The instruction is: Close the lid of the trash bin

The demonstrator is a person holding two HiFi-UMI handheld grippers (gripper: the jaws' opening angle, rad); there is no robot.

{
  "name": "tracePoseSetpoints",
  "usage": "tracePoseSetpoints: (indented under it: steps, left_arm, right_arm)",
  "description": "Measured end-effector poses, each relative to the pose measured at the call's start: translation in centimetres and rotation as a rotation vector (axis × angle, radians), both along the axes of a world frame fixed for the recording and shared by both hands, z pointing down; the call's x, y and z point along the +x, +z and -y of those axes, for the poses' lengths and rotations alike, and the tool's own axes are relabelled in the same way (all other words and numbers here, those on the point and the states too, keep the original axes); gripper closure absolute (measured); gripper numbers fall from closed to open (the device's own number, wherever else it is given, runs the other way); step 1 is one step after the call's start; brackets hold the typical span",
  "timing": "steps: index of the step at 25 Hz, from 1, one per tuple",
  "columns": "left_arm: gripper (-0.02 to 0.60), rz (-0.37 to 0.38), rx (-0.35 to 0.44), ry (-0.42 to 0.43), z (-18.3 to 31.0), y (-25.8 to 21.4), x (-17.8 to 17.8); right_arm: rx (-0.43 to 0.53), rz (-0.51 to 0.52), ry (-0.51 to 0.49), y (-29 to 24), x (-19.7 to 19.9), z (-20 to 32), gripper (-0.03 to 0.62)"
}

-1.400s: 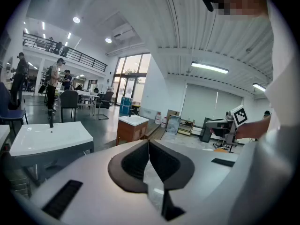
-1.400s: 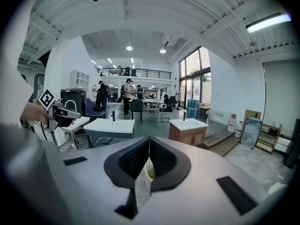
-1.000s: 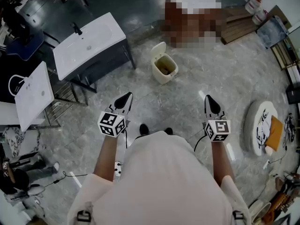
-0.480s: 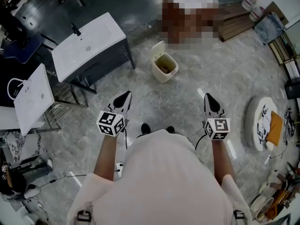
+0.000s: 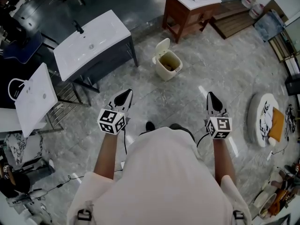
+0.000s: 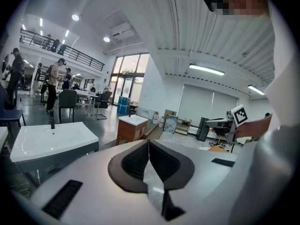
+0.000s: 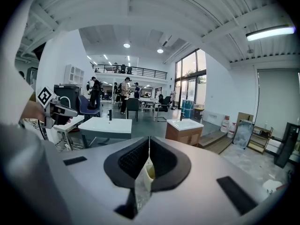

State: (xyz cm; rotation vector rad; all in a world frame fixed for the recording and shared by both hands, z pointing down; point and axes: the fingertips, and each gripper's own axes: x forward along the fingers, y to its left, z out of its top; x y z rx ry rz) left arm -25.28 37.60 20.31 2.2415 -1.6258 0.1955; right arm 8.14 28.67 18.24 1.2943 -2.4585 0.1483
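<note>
Both grippers have crept forward over the grey floor [image 5: 187, 95] since a second ago, and the bin now sits slightly further right.

Head view: I see the left gripper [image 5: 126, 95] and the right gripper [image 5: 210, 96] pointing ahead. The trash bin [image 5: 167, 65] stands on the floor well beyond them, between a white washbasin [image 5: 91, 39] at left and a wooden vanity [image 5: 187, 8] further off. Its lid [image 5: 161, 48] is tipped up at the far-left edge.

Left gripper view: the jaws are pressed together with nothing between them.

Right gripper view: the jaws are likewise together and empty, and the cream bin shows through the slit beneath their tips.
</note>
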Motion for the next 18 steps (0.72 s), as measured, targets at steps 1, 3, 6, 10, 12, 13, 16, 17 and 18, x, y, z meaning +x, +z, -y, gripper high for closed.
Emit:
tracePoseSetpoints:
  steps: [1, 3, 6, 10, 12, 13, 16, 17, 18]
  left_arm:
    - [0.563, 0.000, 0.001, -0.001, -0.1, -0.1, -0.4]
    - [0.563, -0.002, 0.005, -0.004, -0.1, -0.2, -1.0]
    - [0.563, -0.007, 0.008, -0.007, -0.1, -0.1, -1.4]
    - [0.563, -0.015, 0.005, -0.002, 0.0, -0.1, -1.4]
    - [0.563, -0.016, 0.003, 0.000, 0.2, 0.0, -1.2]
    - [0.563, -0.015, 0.001, 0.000, 0.4, 0.0, -1.1]
    - [0.563, -0.014, -0.002, -0.005, 1.2, 0.3, -1.1]
    - [0.563, -0.013, -0.004, -0.008, 1.5, 0.4, -1.2]
    - [0.563, -0.013, -0.005, -0.011, 1.8, 0.5, -1.4]
  right_arm:
    - [0.000, 0.000, 0.003, 0.0, -0.2, -0.2, 0.563]
    - [-0.001, -0.002, 0.006, -0.1, -0.5, -0.4, 0.563]
    - [-0.005, -0.012, 0.010, 0.0, -0.7, -0.6, 0.563]
    - [-0.011, -0.020, 0.012, 0.1, -0.8, -0.6, 0.563]
    - [-0.015, -0.021, 0.009, 0.1, -0.8, -0.3, 0.563]
    - [-0.017, -0.022, 0.006, 0.2, -0.8, -0.1, 0.563]
    - [-0.024, -0.024, 0.001, 0.6, -0.9, 0.8, 0.563]
    - [-0.027, -0.024, -0.002, 0.8, -1.0, 1.1, 0.563]
    - [-0.028, -0.024, -0.007, 0.9, -1.2, 1.5, 0.563]
